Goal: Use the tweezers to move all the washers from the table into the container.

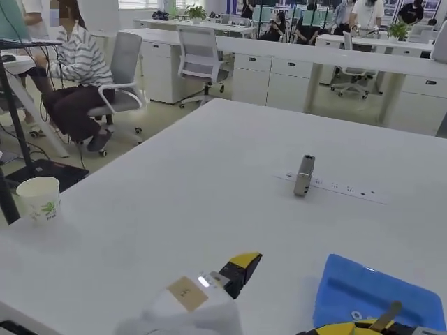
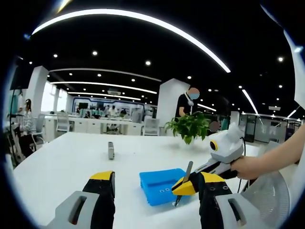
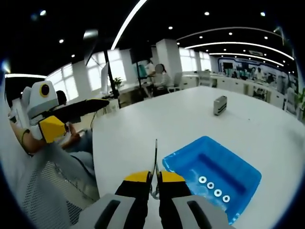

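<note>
A blue container (image 3: 238, 164) lies on the white table (image 3: 143, 124), with several washers (image 3: 214, 186) in a row inside. My right gripper (image 3: 153, 177) is shut on metal tweezers (image 3: 155, 160), whose tips point over the table just left of the container. The left gripper view has the container (image 2: 157, 181) ahead, with the tweezers (image 2: 187, 176) at its right edge. My left gripper (image 2: 155, 186) is open with nothing in it, short of the container. The head view has the container (image 1: 377, 289) at bottom right, with the left gripper (image 1: 241, 269) to its left and the tweezers (image 1: 386, 315) over its near edge.
A small grey metal block (image 1: 304, 174) stands mid-table beside a faint printed strip. A paper cup (image 1: 40, 197) sits near the left edge. Office chairs (image 1: 122, 77), desks and seated people are beyond the table. A potted plant (image 2: 189, 128) stands at the far side.
</note>
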